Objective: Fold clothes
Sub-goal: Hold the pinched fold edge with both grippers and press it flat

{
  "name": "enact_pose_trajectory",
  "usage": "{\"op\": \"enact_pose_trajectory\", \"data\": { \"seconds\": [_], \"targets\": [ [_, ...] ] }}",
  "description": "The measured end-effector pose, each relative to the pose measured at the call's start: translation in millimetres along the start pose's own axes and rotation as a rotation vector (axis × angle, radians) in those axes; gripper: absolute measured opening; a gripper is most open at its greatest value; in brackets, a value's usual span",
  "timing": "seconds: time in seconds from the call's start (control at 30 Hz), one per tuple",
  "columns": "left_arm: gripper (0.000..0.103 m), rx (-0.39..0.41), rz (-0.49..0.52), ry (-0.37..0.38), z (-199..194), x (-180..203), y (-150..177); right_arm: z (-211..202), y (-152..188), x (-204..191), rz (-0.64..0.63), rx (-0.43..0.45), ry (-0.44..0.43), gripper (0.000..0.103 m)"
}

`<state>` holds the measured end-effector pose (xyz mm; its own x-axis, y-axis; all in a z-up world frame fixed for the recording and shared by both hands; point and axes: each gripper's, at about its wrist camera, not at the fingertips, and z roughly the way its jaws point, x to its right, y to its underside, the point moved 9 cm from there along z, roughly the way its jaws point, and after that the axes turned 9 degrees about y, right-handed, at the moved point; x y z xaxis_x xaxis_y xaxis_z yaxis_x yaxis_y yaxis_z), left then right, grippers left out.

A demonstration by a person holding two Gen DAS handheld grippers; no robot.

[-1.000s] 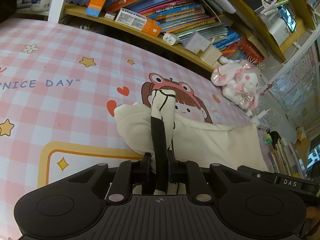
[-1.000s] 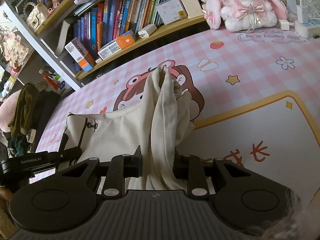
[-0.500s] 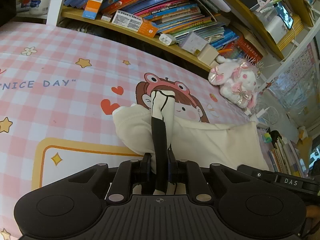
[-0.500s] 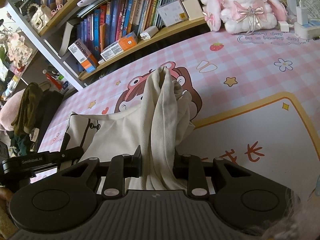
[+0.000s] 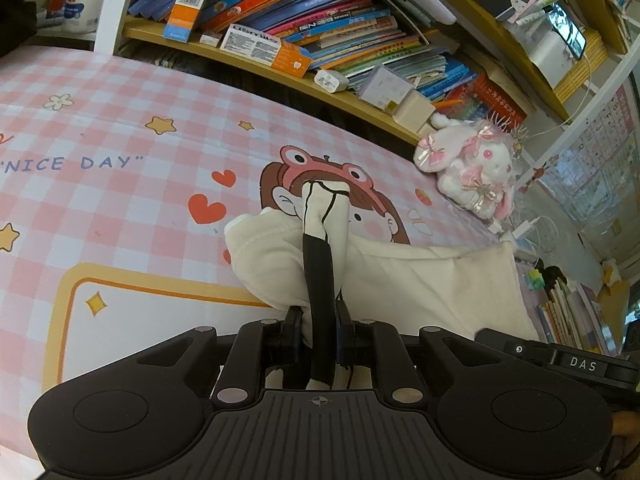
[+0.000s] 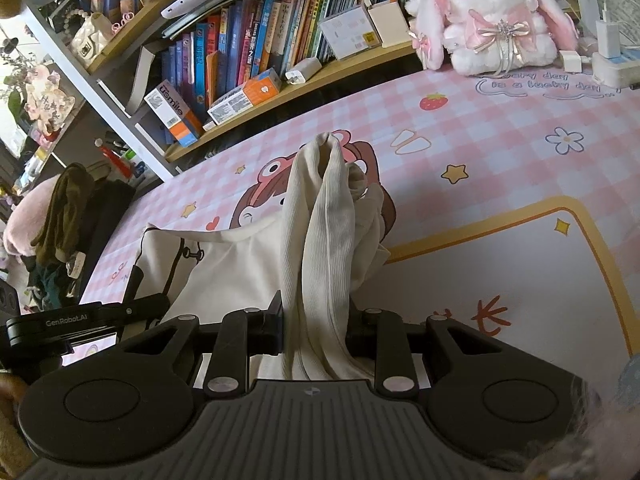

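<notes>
A cream garment (image 5: 424,284) with black trim lies stretched over the pink checked mat (image 5: 120,200). My left gripper (image 5: 318,320) is shut on a bunched corner of it that carries a black band (image 5: 318,272). In the right wrist view the same cream garment (image 6: 224,260) spreads to the left, and my right gripper (image 6: 316,320) is shut on a ribbed, gathered fold (image 6: 324,232) that rises between the fingers. The cloth hangs taut between the two grippers. The left gripper's body (image 6: 80,320) shows at the lower left of the right wrist view.
A wooden shelf (image 5: 280,76) packed with books runs along the mat's far edge. A white and pink plush rabbit (image 6: 492,20) sits at the far right corner beside chargers and cables (image 6: 608,48). Dark clothes (image 6: 64,216) are piled beyond the mat's left end.
Both grippers have kept their hold and drawn back toward me a little, dragging the garment along the mat. More of the mat's near border shows now.
</notes>
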<state>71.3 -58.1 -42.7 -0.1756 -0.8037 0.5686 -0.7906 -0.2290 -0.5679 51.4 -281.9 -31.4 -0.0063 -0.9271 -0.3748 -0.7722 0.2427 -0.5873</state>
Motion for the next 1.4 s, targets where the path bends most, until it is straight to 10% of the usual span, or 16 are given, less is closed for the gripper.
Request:
{"op": "enact_pose_trajectory", "data": {
  "seconds": [1.4],
  "targets": [
    [0.014, 0.019, 0.005, 0.023, -5, 0, -19, -4, -16, -1, -0.012, 0.021, -0.024, 0.023]
  ]
}}
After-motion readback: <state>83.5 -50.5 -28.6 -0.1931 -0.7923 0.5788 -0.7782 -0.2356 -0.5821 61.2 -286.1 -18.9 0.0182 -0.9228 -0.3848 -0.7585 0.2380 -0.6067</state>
